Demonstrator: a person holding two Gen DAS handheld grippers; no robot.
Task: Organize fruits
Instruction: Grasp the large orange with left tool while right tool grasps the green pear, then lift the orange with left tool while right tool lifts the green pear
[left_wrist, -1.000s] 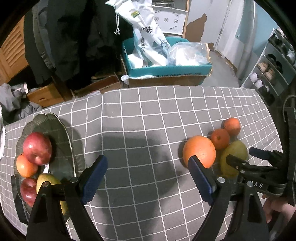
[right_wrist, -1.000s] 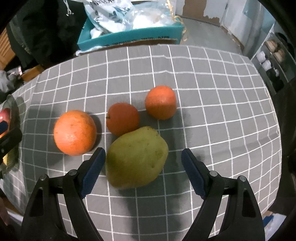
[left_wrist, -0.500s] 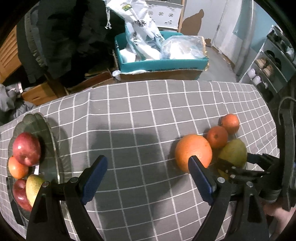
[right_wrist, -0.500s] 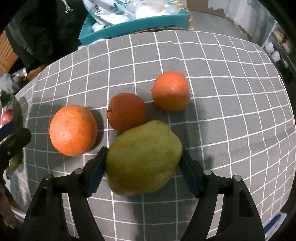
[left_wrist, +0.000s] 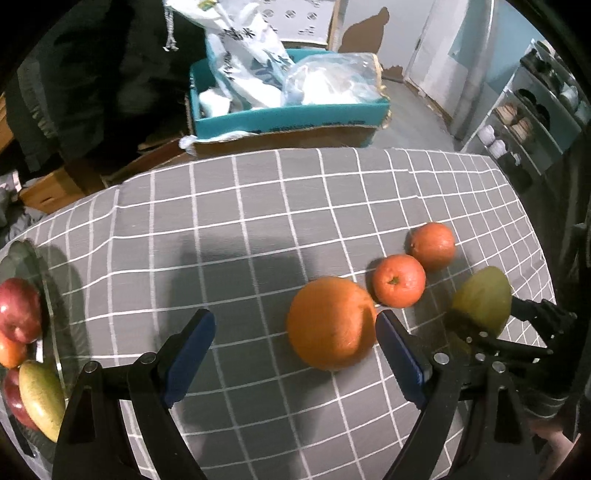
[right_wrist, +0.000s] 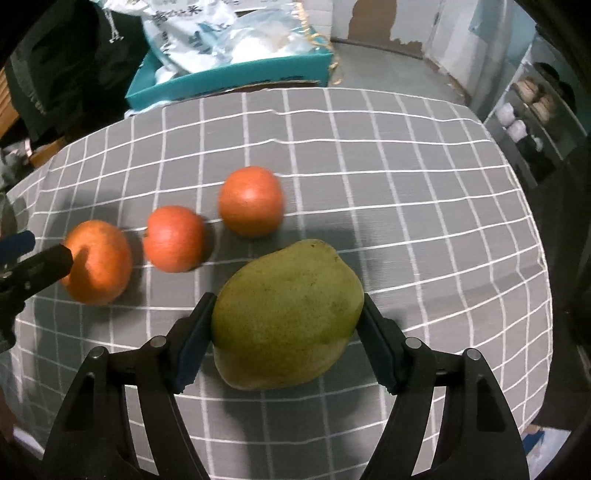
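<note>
Both views are heavily bent by the fisheye lens, with the grid lines of the table (left_wrist: 280, 206) curved and the corners cut off in black. The lighting is dim-ish and seems to fall from above. A broad soft shadow is cast on the cloth ahead of the left claw (left_wrist: 295, 350). Motion blur is seen on the oranges (right_wrist: 251, 201) beyond the right claw (right_wrist: 286, 328), and the background is left murky and soft.

Black left gripper (left_wrist: 295, 354) arms carry blue padded jaws and silver screws.
</note>
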